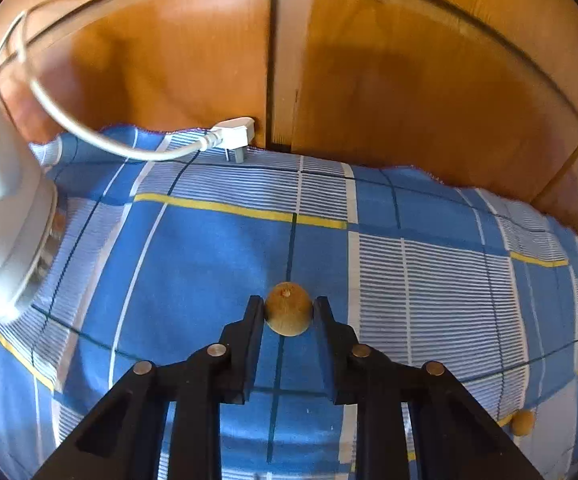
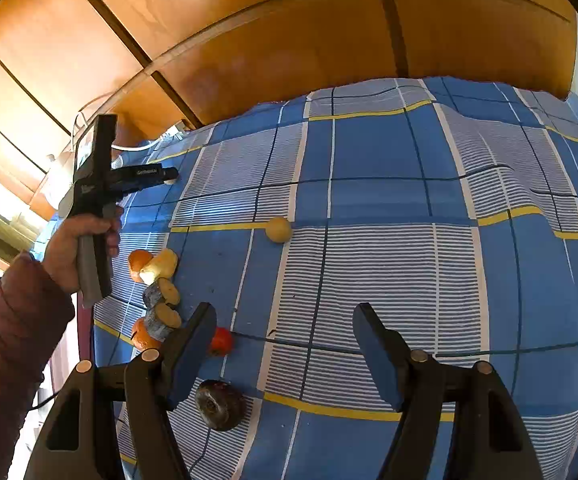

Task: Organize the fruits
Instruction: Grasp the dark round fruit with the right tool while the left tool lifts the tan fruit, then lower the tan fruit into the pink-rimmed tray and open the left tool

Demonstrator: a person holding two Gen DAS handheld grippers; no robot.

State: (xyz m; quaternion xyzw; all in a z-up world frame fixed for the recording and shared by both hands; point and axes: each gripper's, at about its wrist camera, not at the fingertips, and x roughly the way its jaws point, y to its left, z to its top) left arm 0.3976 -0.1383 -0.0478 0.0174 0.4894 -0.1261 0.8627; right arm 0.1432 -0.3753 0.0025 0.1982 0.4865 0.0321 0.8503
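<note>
In the left wrist view my left gripper (image 1: 288, 312) is shut on a small yellow-brown round fruit (image 1: 288, 309), with a pad pressed on each side, over the blue checked cloth (image 1: 209, 264). A second small yellow fruit (image 1: 522, 422) lies at the lower right. In the right wrist view my right gripper (image 2: 285, 320) stands open above the cloth (image 2: 389, 184) with nothing between its fingers. A yellow round fruit (image 2: 278, 229) lies ahead of it. The left gripper (image 2: 169, 176) shows at the far left, held by a hand (image 2: 73, 248).
A row of fruit lies at the left: two oranges (image 2: 140, 264), a yellow piece (image 2: 163, 264), dark slices (image 2: 163, 294), a small red fruit (image 2: 221, 341) and a dark purple fruit (image 2: 220, 404). A white appliance (image 1: 5, 224) and plug (image 1: 235, 134) sit before wooden cabinet doors (image 1: 409, 80).
</note>
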